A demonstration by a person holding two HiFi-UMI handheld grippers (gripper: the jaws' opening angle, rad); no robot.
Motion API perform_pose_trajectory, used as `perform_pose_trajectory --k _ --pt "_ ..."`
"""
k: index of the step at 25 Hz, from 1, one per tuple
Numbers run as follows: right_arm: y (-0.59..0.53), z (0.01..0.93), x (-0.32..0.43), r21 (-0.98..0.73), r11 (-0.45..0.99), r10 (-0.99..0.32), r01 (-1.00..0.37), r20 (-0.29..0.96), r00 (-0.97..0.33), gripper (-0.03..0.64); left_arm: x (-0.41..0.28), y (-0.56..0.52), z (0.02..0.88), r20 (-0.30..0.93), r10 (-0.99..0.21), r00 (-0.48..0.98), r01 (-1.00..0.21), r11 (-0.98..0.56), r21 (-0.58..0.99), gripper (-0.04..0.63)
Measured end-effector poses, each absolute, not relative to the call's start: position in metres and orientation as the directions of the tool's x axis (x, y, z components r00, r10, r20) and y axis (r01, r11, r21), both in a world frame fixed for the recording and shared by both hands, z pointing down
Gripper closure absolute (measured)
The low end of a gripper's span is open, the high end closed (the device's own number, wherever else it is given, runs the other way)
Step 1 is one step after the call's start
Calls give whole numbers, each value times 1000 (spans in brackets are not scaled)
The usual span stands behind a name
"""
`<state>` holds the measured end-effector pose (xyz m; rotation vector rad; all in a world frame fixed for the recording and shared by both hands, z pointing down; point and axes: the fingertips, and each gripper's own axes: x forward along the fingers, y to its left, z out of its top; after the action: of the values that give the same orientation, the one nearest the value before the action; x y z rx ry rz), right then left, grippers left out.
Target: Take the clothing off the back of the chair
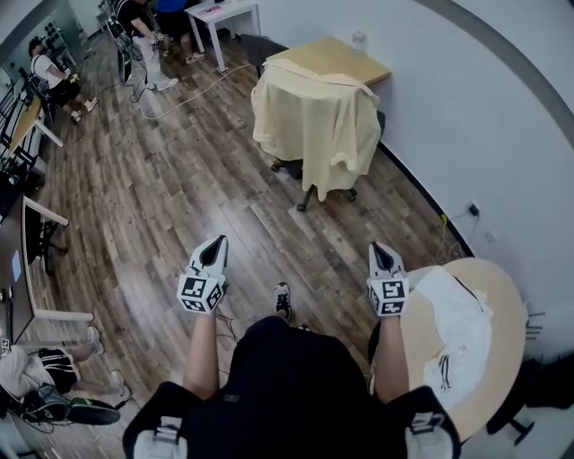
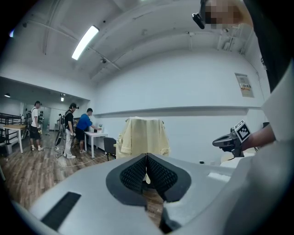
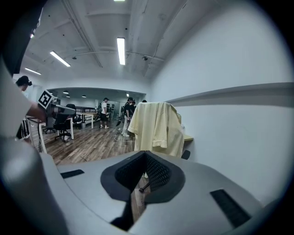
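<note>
A pale yellow shirt (image 1: 314, 116) hangs over the back of a black office chair (image 1: 309, 184) that stands by the white wall. The same yellow shirt (image 2: 142, 137) shows ahead in the left gripper view, and the yellow shirt (image 3: 155, 127) also in the right gripper view. My left gripper (image 1: 215, 246) and right gripper (image 1: 383, 255) are both held out over the wood floor, well short of the chair. Both are shut with nothing between their jaws. The left gripper (image 2: 146, 161) and right gripper (image 3: 145, 159) point toward the shirt.
A round wooden table (image 1: 502, 341) with a white garment (image 1: 457, 332) stands close at my right. A light wooden desk (image 1: 336, 58) is behind the chair. People (image 1: 143, 36) stand at a white table (image 1: 224, 13) far off. Desks line the left side.
</note>
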<state>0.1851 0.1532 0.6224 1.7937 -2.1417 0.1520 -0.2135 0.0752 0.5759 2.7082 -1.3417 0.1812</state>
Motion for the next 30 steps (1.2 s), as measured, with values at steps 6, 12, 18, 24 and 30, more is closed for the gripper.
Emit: perform_pose_trajectory --k 6,12,18,24,30 --pt "123 622 177 134 186 -924 -973 362 -127 621 -217 39 577 154 -778 609 -792 -609 54 592" --pt "90 619 174 143 178 -926 -973 358 -117 621 -215 3 582 158 -767 623 -781 -622 61 592" --pt "57 617 170 166 180 -934 -970 337 -116 621 -217 -32 585 154 -759 633 -773 -631 69 592" --pt "30 625 167 172 151 -927 -974 366 -79 621 -225 -66 589 151 -756 637 -770 -634 72 592" --pt "8 624 162 185 140 -939 -973 337 -71 621 -227 -97 590 143 -745 652 -758 -648 79 592"
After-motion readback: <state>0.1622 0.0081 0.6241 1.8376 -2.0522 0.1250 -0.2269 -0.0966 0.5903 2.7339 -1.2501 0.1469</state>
